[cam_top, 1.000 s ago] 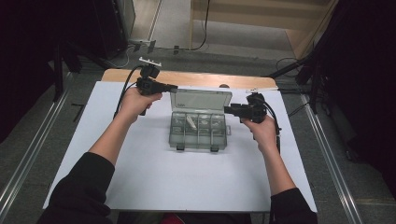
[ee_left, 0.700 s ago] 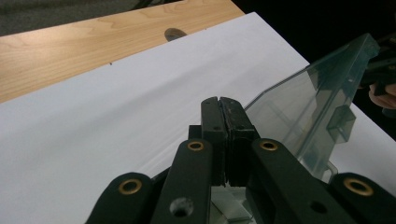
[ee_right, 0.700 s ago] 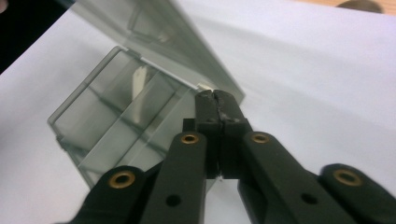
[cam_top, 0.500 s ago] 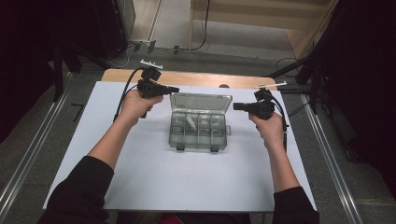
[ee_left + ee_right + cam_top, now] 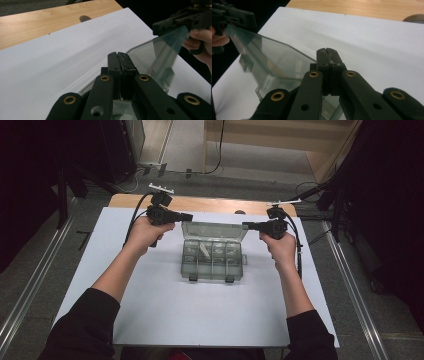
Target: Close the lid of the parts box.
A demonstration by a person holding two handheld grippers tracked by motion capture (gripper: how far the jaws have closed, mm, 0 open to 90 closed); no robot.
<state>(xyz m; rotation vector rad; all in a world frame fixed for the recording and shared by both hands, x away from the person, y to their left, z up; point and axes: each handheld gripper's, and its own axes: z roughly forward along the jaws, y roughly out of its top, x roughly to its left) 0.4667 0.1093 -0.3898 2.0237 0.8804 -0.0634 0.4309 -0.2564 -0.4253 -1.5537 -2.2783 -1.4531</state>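
Grippers left (image 5: 187, 216) and right (image 5: 246, 225), jaws pressed together, each pinching a corner of the clear box's (image 5: 212, 261) raised lid (image 5: 214, 230).

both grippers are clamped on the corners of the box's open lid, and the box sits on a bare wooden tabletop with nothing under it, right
Not quite. The left gripper and right gripper are indeed shut on the far corners of the clear compartment box's raised lid, but the box sits on a white sheet laid over the wooden table. The high view shows wood only along the far edge.

Lab: aluminium rails (image 5: 27, 292), cables (image 5: 212, 162).
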